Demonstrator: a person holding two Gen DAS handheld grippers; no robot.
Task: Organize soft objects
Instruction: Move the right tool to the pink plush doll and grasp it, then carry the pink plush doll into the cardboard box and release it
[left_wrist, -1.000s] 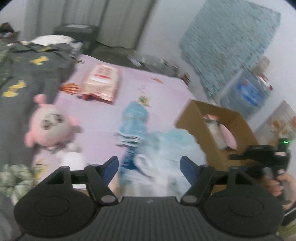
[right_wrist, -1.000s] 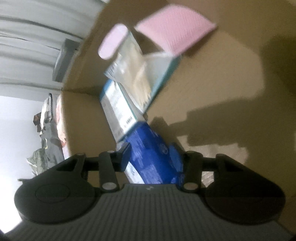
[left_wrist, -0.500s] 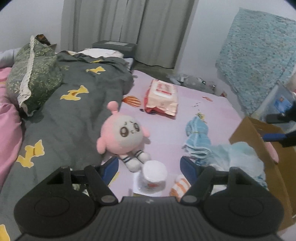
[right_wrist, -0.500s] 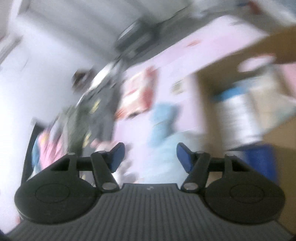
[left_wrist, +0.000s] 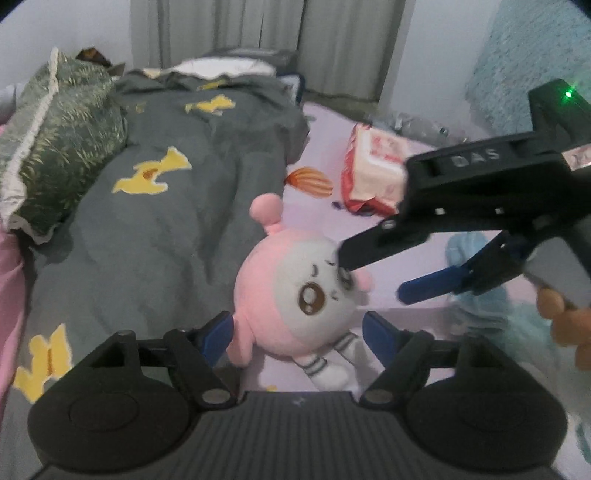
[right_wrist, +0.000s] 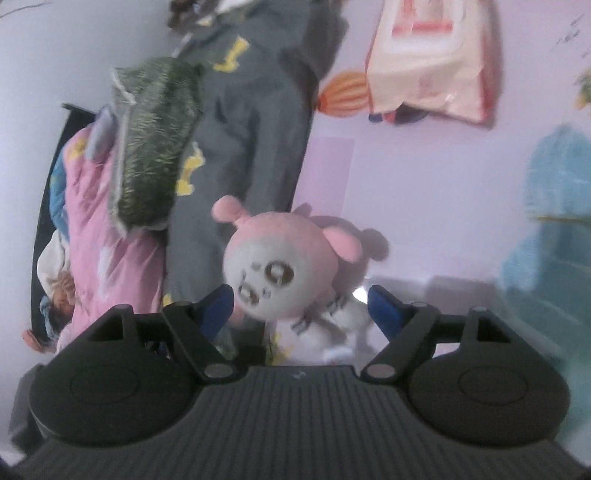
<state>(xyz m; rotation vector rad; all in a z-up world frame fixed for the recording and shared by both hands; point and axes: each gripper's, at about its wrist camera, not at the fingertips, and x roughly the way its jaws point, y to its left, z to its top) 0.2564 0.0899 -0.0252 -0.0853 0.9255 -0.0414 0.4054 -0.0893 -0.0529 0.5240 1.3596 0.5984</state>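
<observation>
A pink round-headed plush doll (left_wrist: 295, 291) with white legs lies on the lilac bed sheet (left_wrist: 325, 122) beside the grey duvet. My left gripper (left_wrist: 297, 332) is open, its blue fingertips on either side of the doll's lower body. My right gripper (left_wrist: 373, 277) reaches in from the right, open, its tips just over the doll's face. In the right wrist view the doll (right_wrist: 280, 266) sits between the open right gripper (right_wrist: 301, 306) fingers. A light blue cloth (right_wrist: 554, 206) lies to the right.
A grey duvet (left_wrist: 166, 206) with yellow shapes covers the bed's left side, with a green pillow (left_wrist: 55, 147) on it. A red-and-white wipes pack (left_wrist: 373, 170) lies further back on the sheet. Grey curtains (left_wrist: 258, 26) hang behind.
My right gripper left the cardboard box and swung over to the doll. My left gripper turned left and moved closer, so the doll now lies between its fingers.
</observation>
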